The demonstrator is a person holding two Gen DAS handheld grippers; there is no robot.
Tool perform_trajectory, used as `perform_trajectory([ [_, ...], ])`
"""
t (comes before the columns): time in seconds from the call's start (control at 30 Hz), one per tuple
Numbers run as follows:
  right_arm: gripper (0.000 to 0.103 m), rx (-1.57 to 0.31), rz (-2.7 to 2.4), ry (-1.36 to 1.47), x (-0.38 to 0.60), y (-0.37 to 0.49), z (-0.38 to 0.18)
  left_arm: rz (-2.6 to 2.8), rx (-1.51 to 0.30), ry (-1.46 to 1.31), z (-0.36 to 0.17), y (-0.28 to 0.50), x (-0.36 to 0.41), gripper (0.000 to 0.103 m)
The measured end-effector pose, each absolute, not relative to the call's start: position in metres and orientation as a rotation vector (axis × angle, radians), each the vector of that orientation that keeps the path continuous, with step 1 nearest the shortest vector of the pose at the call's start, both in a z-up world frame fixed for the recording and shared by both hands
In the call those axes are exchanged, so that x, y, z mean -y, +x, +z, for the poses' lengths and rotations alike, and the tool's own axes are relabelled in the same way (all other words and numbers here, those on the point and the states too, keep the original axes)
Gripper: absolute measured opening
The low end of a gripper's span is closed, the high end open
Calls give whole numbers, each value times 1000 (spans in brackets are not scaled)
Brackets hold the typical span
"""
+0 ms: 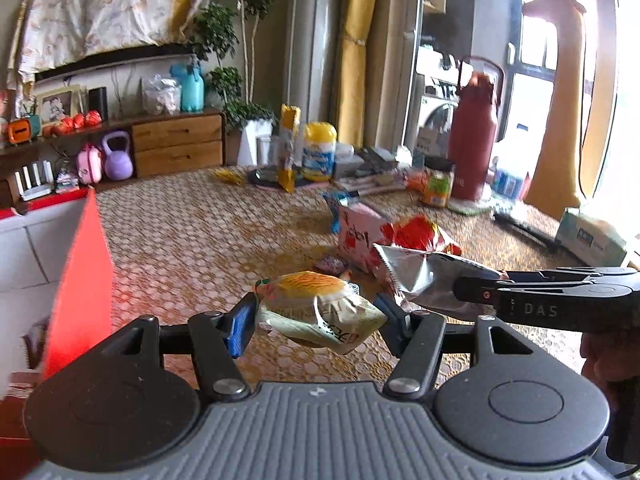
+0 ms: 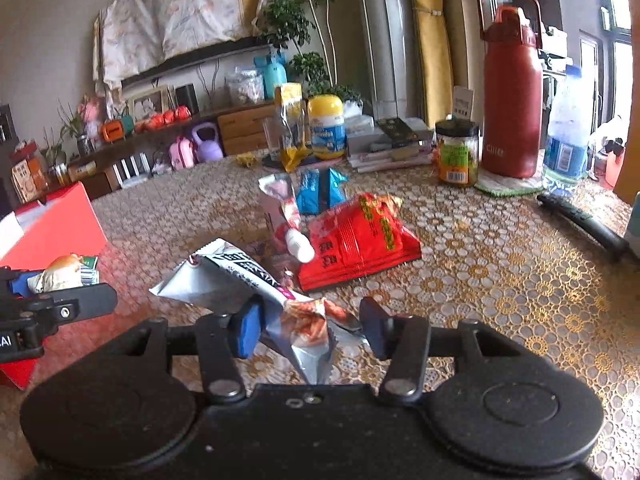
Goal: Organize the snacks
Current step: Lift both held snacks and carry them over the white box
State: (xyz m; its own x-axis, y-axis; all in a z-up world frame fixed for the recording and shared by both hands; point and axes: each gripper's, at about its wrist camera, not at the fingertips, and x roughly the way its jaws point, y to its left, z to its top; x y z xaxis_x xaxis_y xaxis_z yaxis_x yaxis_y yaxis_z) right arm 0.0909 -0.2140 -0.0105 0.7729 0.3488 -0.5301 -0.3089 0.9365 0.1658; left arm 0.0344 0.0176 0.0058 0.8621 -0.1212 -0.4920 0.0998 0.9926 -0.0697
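Crinkled foil and glossy plastic are catching the daylight over a table [image 2: 500,280] covered in a gold-and-white lace-patterned cloth, where snacks are being sorted. A puffy cream-and-orange snack packet [image 1: 320,312], rounded like a small pillow, is hanging above the cloth, squeezed on both sides by the blue pads of the left gripper [image 1: 316,320], whose jaws are standing partly apart around it. Just to its right, a silver foil packet [image 2: 256,292] with black lettering, a serrated end and a red-printed crumpled end is sitting between the fingers of the right gripper [image 2: 310,326]; its jaws are partly apart and the left pad is pressing on the foil, while the right one appears to be touching the crumpled end. Lying on the cloth beyond both tools are a flat red snack bag [image 2: 360,236], a pink-and-white pouch [image 2: 280,204] with a small white bottle [image 2: 300,246] beside it, and two blue wrappers [image 2: 320,192]. An open red box [image 2: 52,228] is standing at the table's left edge, near the left gripper. Lining the far edge are a tall matte red flask [image 2: 512,92] on a green mat, a dark-lidded glass jar [image 2: 458,152], a yellow-lidded tub [image 2: 326,126], a clear water bottle [image 2: 568,136] and stacked flat boxes [image 2: 384,140]. A black rod-like object [image 2: 580,220] is lying across the right side.
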Motion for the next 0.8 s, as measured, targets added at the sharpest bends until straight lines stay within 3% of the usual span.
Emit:
perform_trajectory([
  [0.8, 50, -435, 517, 12, 131, 62, 56, 88, -384, -119, 44, -22, -107, 62],
])
